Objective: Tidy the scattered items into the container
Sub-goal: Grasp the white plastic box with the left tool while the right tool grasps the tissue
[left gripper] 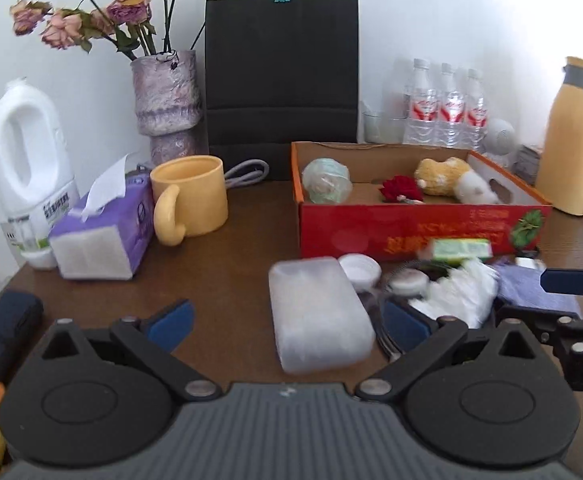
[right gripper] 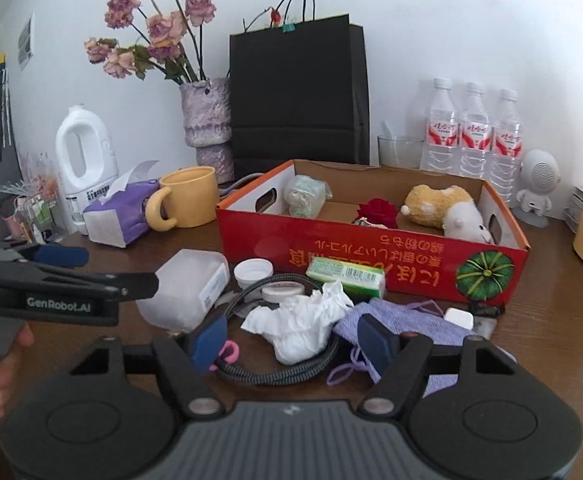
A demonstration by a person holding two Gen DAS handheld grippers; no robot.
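Your right gripper [right gripper: 293, 342] fingers stand part open and empty, the crumpled tissue [right gripper: 297, 330] just ahead between them. The left gripper [left gripper: 287, 326] fingers are wide, the translucent plastic box [left gripper: 317, 314] lying lengthwise between them; the red cardboard box [right gripper: 371, 264] lies beyond both.

The right gripper [right gripper: 293, 344] hangs low over the brown table [right gripper: 551, 320], its blue pads apart with a crumpled white tissue [right gripper: 297, 326] between them, unpressed. The tissue lies on a coiled braided cable [right gripper: 275, 372], beside a purple knitted pouch [right gripper: 411, 320]. Behind sit a green pack [right gripper: 345, 276], a tape roll [right gripper: 281, 291] and a frosted plastic box [right gripper: 185, 288]. The red cardboard box [right gripper: 371, 256] holds a plush toy [right gripper: 447, 210] and a red rose [right gripper: 379, 212]. The left gripper [right gripper: 57, 255] enters at left.
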